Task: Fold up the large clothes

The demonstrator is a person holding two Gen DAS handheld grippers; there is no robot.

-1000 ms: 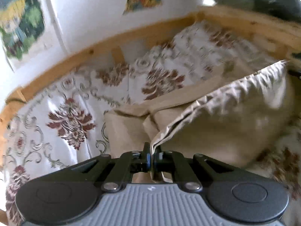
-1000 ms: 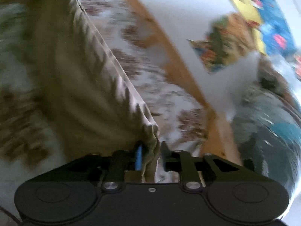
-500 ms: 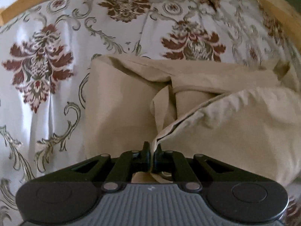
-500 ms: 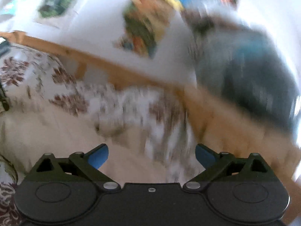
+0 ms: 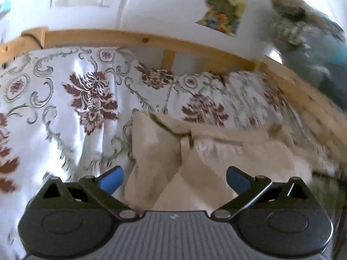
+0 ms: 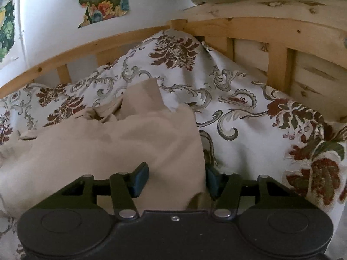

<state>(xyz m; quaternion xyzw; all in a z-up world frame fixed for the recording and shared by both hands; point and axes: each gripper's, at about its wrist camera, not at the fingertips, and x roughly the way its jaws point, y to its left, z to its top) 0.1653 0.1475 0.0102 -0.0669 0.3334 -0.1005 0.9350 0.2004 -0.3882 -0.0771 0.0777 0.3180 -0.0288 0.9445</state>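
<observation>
So the beige garment (image 6: 121,149) is lying bunched up on the bed's floral bedspread (image 6: 249,130), with the wooden bed frame (image 6: 249,30) running behind it against the white wall (image 5: 164,13). The left gripper (image 5: 173,178) has its 2 blue-padded fingers (image 5: 110,181) spread really wide and opening, nothing pinched; the cloth just sits in front of and below the gap between them, with a fold ridge (image 5: 184,143) running away from the fingertips. Left of those fingers it's only bedspread. The right gripper (image 6: 175,178) is about half spread and its fingers (image 6: 139,178) are closing, with a thick lump of the beige fabric sitting right between them. Can't tell if the pads are actually squeezing it yet. To the right of those fingers it's bare floral cover, and a few colourful pictures (image 6: 102,0) are stuck on the wall beyond
</observation>
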